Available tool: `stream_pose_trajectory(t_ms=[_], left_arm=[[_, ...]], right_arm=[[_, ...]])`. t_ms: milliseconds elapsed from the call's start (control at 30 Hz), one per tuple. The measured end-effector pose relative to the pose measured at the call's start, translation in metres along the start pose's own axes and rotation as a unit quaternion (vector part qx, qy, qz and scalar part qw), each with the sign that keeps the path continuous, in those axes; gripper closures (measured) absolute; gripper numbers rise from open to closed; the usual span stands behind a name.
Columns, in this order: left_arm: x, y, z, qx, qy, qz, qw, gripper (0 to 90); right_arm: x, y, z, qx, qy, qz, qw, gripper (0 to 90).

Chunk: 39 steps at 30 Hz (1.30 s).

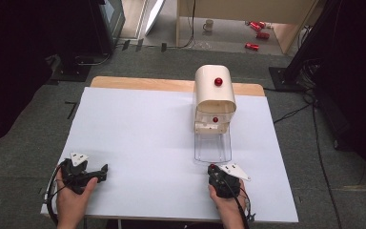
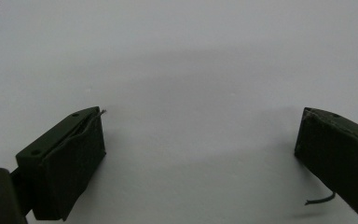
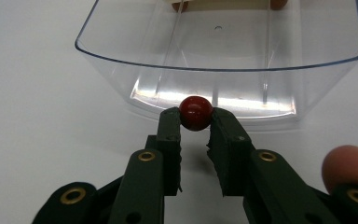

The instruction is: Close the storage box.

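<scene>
red ball (image 3: 196, 112) pinched in right gripper (image 3: 195, 125) beside clear tray (image 3: 223, 70).

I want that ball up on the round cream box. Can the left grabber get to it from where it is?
Probably, but not straight away. The left gripper rests open at the near left of the white table, and the red ball on the cream dome-topped box sits at the far side. Bare tabletop lies between.
</scene>
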<state>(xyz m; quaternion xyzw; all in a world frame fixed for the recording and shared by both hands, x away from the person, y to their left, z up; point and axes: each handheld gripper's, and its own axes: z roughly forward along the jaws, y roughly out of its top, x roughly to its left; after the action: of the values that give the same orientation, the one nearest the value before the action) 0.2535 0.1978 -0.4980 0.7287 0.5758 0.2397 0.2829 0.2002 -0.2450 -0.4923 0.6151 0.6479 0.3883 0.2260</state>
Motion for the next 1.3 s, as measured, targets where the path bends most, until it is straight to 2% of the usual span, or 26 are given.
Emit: stream_pose_trajectory(t_ms=[267,467,767,1300], left_arm=[[0.0,0.0,0.0,0.0,0.0,0.0,1.0,1.5],[0.0,0.0,0.0,0.0,0.0,0.0,1.0,1.5],[0.0,0.0,0.0,0.0,0.0,0.0,1.0,1.5],[0.0,0.0,0.0,0.0,0.0,0.0,1.0,1.5]], right_arm=[[0.0,0.003,-0.003,-0.002,0.0,0.001,1.0,75.6],[0.0,0.013,-0.008,-0.014,-0.002,-0.001,0.9999,75.7],[-0.001,0.021,-0.009,-0.016,-0.001,0.0,0.9999,75.7],[0.001,0.048,-0.007,-0.036,-0.007,-0.009,0.9993,75.7]])
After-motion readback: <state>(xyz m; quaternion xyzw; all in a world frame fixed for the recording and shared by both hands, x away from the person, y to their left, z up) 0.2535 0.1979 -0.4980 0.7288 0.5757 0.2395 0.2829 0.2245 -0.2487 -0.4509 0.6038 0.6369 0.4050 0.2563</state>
